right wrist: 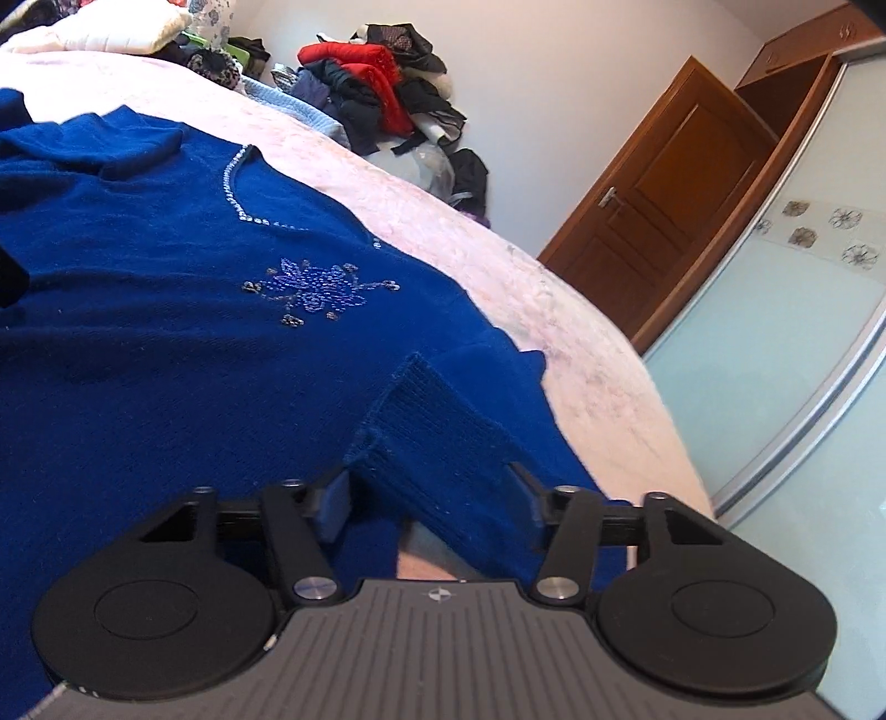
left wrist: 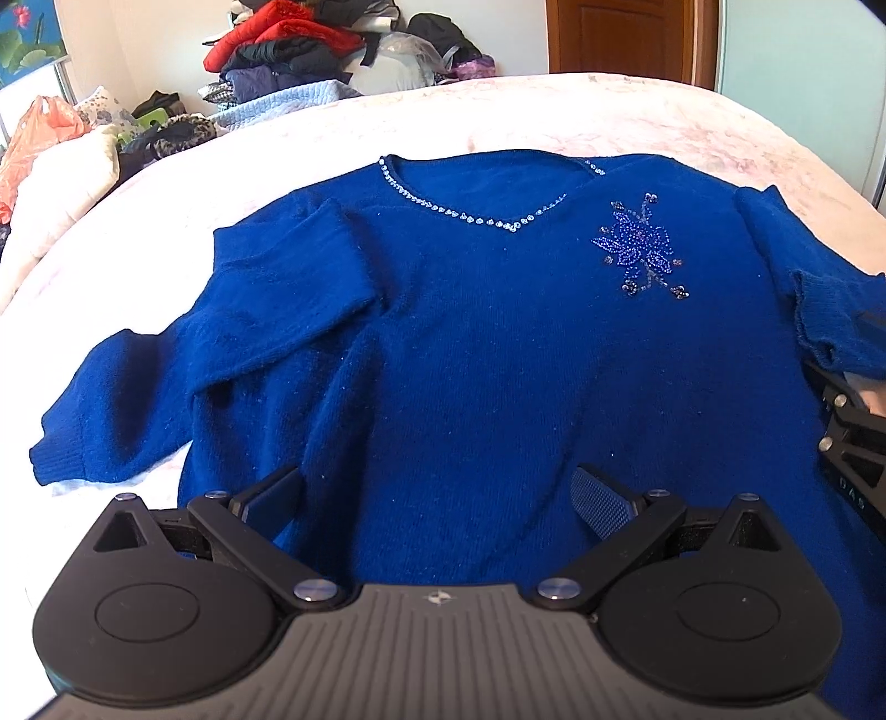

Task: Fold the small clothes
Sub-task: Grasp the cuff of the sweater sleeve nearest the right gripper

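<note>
Pale pink bed (left wrist: 554, 116), filling most of both views. Royal-blue knit sweater (left wrist: 470, 343) spread front-up across it, neck toward 12 o'clock in the left view, hem toward 6 under the left gripper (left wrist: 437, 498). V-neck (left wrist: 470, 213) edged with a row of small clear stones. Beaded flower (left wrist: 642, 249), blue and violet with dark bead tips, on the chest at 2 o'clock from the V's point. One sleeve (left wrist: 166, 376) folded over at the shoulder and trailing to 8 o'clock, ribbed cuff lying on the bed. Other sleeve bunched at 3 o'clock, its ribbed cuff (right wrist: 437, 437) lifted off the body and lying between the fingers of the right gripper (right wrist: 432, 498). Fabric fuzzy, dotted with pale lint, a few soft creases near the hem.

Pile of clothes (left wrist: 288, 50), red, black and grey, beyond the bed at 11 o'clock; brown door (right wrist: 659, 221) at 2 o'clock in the right view.

Left gripper spread wide over the lower sweater, nothing between the pads. Right gripper about half spread, cuff between the fingers; contact with the pads impossible to tell.
</note>
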